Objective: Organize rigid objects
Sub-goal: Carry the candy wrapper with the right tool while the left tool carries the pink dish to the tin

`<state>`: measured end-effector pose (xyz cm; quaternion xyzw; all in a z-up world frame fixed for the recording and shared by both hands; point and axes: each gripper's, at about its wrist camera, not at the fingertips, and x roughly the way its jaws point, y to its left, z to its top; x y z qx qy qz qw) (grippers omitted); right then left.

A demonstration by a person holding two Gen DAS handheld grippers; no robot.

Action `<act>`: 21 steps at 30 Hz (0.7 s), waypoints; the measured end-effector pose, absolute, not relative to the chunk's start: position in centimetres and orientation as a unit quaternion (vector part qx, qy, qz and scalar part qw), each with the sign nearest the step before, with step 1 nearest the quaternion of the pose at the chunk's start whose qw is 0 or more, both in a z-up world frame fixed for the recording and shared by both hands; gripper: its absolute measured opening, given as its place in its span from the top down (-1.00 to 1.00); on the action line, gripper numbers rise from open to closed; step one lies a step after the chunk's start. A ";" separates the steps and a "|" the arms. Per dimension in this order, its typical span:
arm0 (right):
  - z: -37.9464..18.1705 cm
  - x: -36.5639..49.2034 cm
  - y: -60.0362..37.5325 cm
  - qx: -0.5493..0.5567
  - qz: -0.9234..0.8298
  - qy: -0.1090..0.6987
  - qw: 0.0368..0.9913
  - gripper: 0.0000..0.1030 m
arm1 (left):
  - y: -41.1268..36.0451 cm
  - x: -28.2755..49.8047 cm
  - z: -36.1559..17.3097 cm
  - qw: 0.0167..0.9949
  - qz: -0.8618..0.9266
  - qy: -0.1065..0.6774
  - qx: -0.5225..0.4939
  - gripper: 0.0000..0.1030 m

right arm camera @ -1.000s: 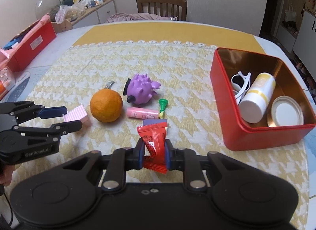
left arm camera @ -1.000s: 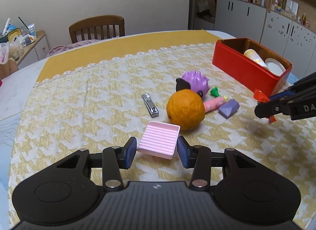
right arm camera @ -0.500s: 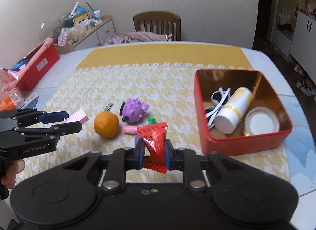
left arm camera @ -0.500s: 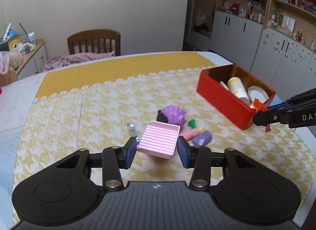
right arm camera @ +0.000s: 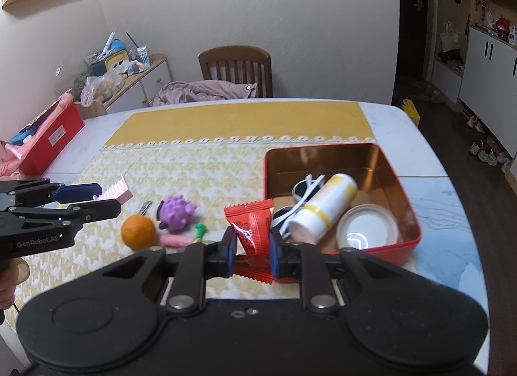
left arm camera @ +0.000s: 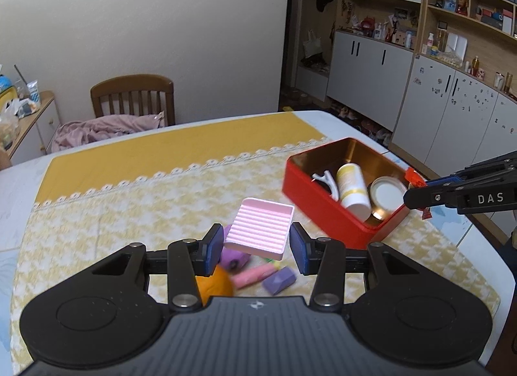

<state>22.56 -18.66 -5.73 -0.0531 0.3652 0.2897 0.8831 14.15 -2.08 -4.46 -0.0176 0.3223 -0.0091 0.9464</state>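
Left wrist view: we look forward and downward along our own fingers (left arm camera: 213,248) from above the tabletop (left arm camera: 129,201), facing the chair (left arm camera: 132,98) and the cabinets at right. Right wrist view: the same downward tilt, set further right, facing the chair (right arm camera: 236,67). Shared by both: the red tin (left arm camera: 326,206) (right arm camera: 410,224), the orange (left arm camera: 216,282) (right arm camera: 138,232), the purple spiky toy (right arm camera: 176,209), and each other's fingers at the frame edge.
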 end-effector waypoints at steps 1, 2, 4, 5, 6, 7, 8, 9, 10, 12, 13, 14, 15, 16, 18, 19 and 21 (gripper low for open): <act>-5.7 22.8 -19.0 -0.052 0.290 0.364 0.884 0.63 | -2.6 14.4 -4.4 0.947 -0.010 0.321 -0.014 0.15; -5.6 23.1 -19.4 -0.049 0.289 0.364 0.884 0.63 | -3.0 14.8 -4.3 0.948 -0.009 0.319 -0.009 0.15; -5.5 23.6 -20.1 -0.046 0.289 0.362 0.885 0.64 | -3.8 15.6 -4.2 0.948 -0.007 0.318 -0.008 0.15; -5.5 23.8 -20.5 -0.045 0.289 0.362 0.885 0.64 | -4.1 16.1 -4.1 0.948 -0.006 0.319 -0.012 0.15; -5.5 24.1 -20.9 -0.045 0.288 0.361 0.886 0.63 | -4.4 16.6 -4.1 0.947 -0.004 0.319 -0.017 0.15; -5.5 24.4 -21.2 -0.044 0.287 0.361 0.886 0.64 | -4.7 17.1 -4.0 0.947 -0.003 0.320 -0.020 0.15; -5.5 24.7 -21.6 -0.044 0.286 0.361 0.887 0.64 | -5.0 17.6 -4.0 0.947 -0.002 0.321 -0.021 0.15; -5.5 25.0 -21.9 -0.044 0.285 0.360 0.887 0.64 | -5.4 18.1 -4.0 0.947 -0.003 0.321 -0.020 0.15; -5.6 25.4 -22.2 -0.044 0.284 0.360 0.888 0.64 | -5.9 18.6 -4.1 0.947 -0.003 0.321 -0.018 0.15; -5.7 26.1 -23.0 -0.044 0.281 0.361 0.888 0.63 | -6.8 19.5 -4.2 0.946 -0.006 0.323 -0.014 0.15; -5.8 26.4 -23.4 -0.043 0.280 0.362 0.888 0.63 | -7.3 20.0 -4.4 0.945 -0.007 0.325 -0.013 0.15; -5.9 26.8 -23.8 -0.043 0.279 0.363 0.888 0.63 | -7.8 20.6 -4.5 0.944 -0.008 0.328 -0.013 0.15; -6.1 27.2 -24.1 -0.043 0.278 0.365 0.888 0.63 | -8.3 21.0 -4.7 0.943 -0.010 0.332 -0.012 0.15; -6.2 27.5 -24.4 -0.043 0.278 0.366 0.887 0.63 | -8.8 21.5 -4.9 0.942 -0.011 0.335 -0.011 0.15; -6.5 28.5 -25.0 -0.041 0.277 0.370 0.886 0.63 | -9.7 22.4 -5.2 0.941 -0.013 0.338 -0.005 0.15; -6.6 28.9 -25.3 -0.040 0.277 0.371 0.886 0.63 | -10.2 22.9 -5.4 0.940 -0.014 0.340 -0.002 0.15; -6.7 30.0 -25.8 -0.038 0.277 0.372 0.885 0.63 | -11.0 24.0 -5.7 0.939 -0.014 0.345 0.002 0.15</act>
